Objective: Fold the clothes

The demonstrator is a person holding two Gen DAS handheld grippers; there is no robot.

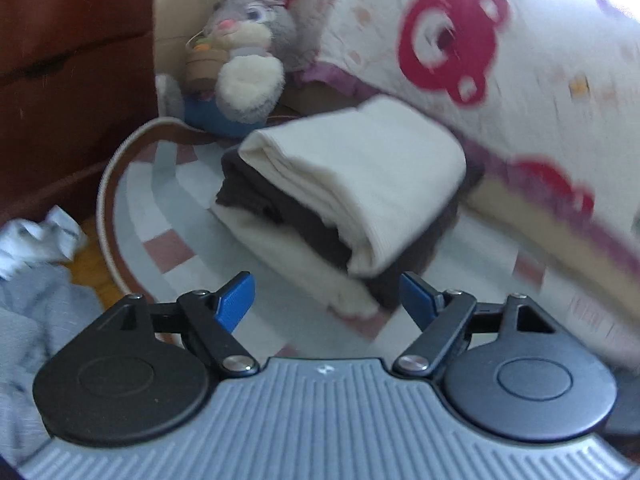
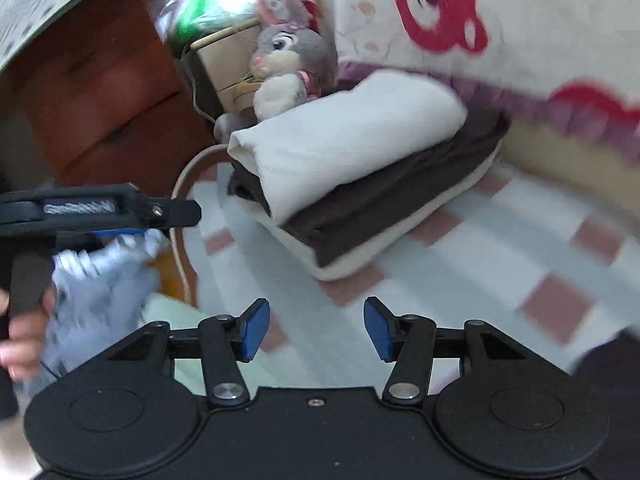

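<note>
Folded clothes stack (image 1: 340, 196), cream over dark brown over cream, on checked rug (image 1: 168, 208) just ahead of left gripper (image 1: 327, 300), jaws spread, empty. Right gripper (image 2: 316, 330) likewise parted, nothing between. Crumpled pale-blue garment (image 2: 100, 276) off to its left.

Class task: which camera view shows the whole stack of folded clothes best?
The right wrist view: the stack of folded cream and dark brown clothes shows all three layers side-on, unobstructed. The left wrist view shows the stack end-on, blurrier, its bottom cream layer mostly hidden.
</note>
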